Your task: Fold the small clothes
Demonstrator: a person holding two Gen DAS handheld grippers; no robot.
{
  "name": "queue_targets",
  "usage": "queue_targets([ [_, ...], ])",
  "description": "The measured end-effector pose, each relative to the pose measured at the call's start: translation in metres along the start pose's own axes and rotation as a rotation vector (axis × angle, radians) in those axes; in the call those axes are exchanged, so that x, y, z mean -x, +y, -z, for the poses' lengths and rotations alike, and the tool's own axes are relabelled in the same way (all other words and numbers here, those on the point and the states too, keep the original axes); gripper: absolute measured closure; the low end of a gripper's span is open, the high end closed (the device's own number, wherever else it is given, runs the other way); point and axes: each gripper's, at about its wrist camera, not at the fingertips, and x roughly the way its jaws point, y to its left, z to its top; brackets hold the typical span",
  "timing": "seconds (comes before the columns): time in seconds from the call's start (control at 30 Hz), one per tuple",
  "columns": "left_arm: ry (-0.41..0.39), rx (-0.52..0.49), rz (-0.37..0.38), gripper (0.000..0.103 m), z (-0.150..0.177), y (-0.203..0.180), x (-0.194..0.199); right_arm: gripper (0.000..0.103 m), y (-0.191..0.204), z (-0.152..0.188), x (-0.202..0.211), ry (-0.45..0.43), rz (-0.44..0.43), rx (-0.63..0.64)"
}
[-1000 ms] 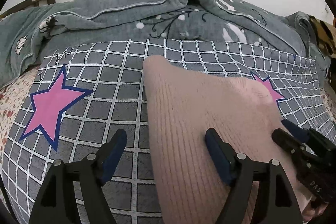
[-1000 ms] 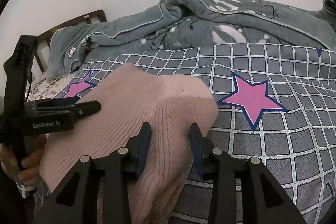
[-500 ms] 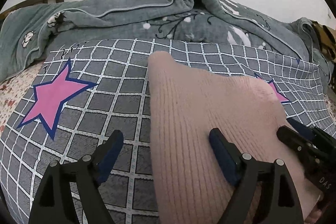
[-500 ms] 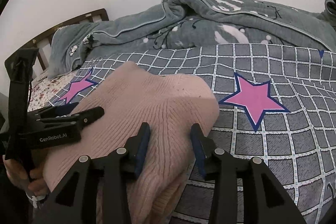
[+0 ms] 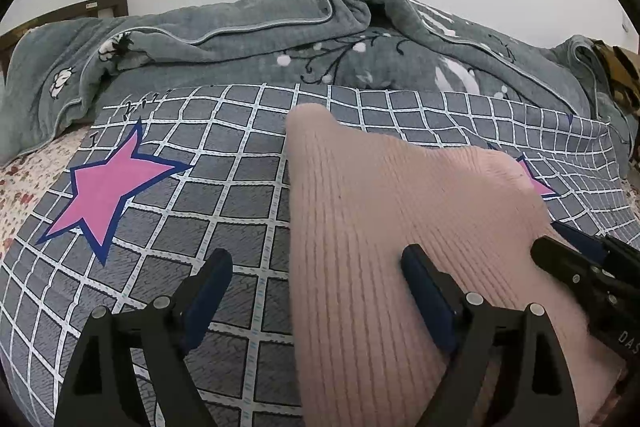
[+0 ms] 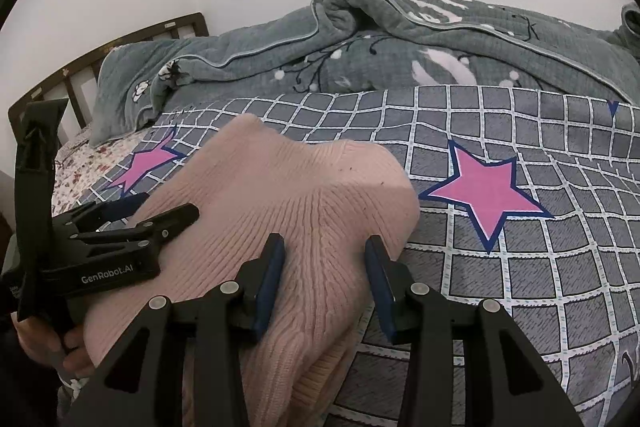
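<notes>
A folded pink ribbed knit garment [image 5: 384, 211] lies on the grey checked cover, also seen in the right wrist view [image 6: 280, 203]. My left gripper [image 5: 316, 291] is open and straddles the garment's left edge: one finger is over the cover, the other over the knit. It shows from the side in the right wrist view [image 6: 160, 213]. My right gripper [image 6: 324, 279] is open over the garment's near right corner, with knit between its fingers but not pinched. It shows at the right edge of the left wrist view [image 5: 560, 239].
The grey checked cover with pink stars [image 6: 492, 191] spreads over the bed. A rumpled grey-green blanket [image 5: 320, 39] is heaped at the back by the white wall. A dark wooden headboard [image 6: 112, 55] stands at the left.
The left gripper has drawn back and down a little over the garment's left edge. The right gripper has opened slightly. The garment has stayed in place.
</notes>
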Motion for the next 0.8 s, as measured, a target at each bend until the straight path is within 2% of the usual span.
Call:
queue_targets([
  [0.8,-0.001,0.018,0.023,0.015,0.0008,0.0028,-0.0011,0.061,-0.0023,-0.0002,-0.001,-0.001,-0.014,-0.007],
])
